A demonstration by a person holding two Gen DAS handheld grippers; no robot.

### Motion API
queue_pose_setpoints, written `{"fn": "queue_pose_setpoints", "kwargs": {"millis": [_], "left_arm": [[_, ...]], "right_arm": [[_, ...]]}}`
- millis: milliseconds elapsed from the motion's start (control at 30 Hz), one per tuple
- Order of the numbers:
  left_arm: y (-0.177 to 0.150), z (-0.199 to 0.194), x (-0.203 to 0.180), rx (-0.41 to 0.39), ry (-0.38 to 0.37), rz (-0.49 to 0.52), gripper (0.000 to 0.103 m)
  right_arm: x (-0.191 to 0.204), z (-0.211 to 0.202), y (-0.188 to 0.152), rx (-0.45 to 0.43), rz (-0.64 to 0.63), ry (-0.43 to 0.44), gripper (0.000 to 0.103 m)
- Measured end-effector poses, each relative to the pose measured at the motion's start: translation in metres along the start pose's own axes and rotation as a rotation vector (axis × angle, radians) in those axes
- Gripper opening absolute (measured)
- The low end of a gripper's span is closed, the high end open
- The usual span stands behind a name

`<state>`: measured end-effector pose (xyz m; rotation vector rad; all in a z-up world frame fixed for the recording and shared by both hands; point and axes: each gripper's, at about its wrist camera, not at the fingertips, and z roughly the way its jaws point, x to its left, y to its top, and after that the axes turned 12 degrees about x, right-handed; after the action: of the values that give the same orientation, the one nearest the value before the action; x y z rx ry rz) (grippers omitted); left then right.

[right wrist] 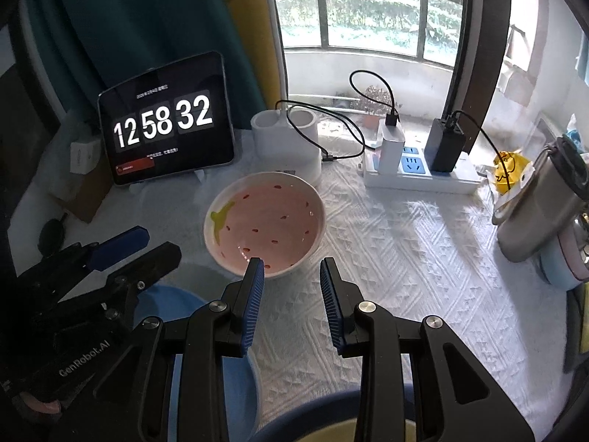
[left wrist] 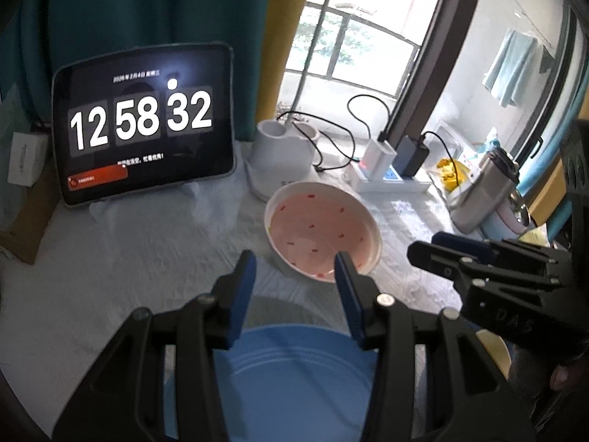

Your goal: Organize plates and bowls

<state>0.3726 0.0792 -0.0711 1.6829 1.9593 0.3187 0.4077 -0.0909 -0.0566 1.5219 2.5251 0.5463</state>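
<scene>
A pink strawberry-pattern bowl (left wrist: 322, 230) sits on the white tablecloth; it also shows in the right wrist view (right wrist: 265, 223). A blue plate (left wrist: 294, 375) lies below my left gripper (left wrist: 294, 272), which is open and empty above its far rim. In the right wrist view the blue plate (right wrist: 235, 379) lies at lower left. My right gripper (right wrist: 292, 280) is open and empty, just short of the pink bowl's near rim. A dark blue-rimmed dish with a yellowish inside (right wrist: 324, 418) peeks in at the bottom edge. Each gripper shows in the other's view: the right (left wrist: 441, 254) and the left (right wrist: 147, 246).
A tablet clock (left wrist: 143, 123) stands at the back left. A white holder (left wrist: 283, 154), a power strip with chargers and cables (right wrist: 416, 169) and a steel tumbler (right wrist: 541, 202) stand along the back and right. A yellow packet (right wrist: 510, 169) lies near the tumbler.
</scene>
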Motion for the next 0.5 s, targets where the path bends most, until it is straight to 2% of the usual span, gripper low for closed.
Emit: {"fn": "queue_pose_setpoints", "kwargs": {"millis": [200, 367, 500], "left_arm": [[0.01, 0.017, 0.004, 0.035, 0.002, -0.039, 0.046], [0.016, 0.031, 0.008, 0.076, -0.005, -0.06, 0.046], [0.019, 0.04, 0.007, 0.104, -0.004, -0.064, 0.046]], "right_arm": [[-0.009, 0.019, 0.01, 0.04, 0.028, 0.031, 0.033], [-0.023, 0.038, 0.024, 0.113, 0.121, 0.093, 0.033], [-0.03, 0.049, 0.031, 0.138, 0.16, 0.09, 0.033]]}}
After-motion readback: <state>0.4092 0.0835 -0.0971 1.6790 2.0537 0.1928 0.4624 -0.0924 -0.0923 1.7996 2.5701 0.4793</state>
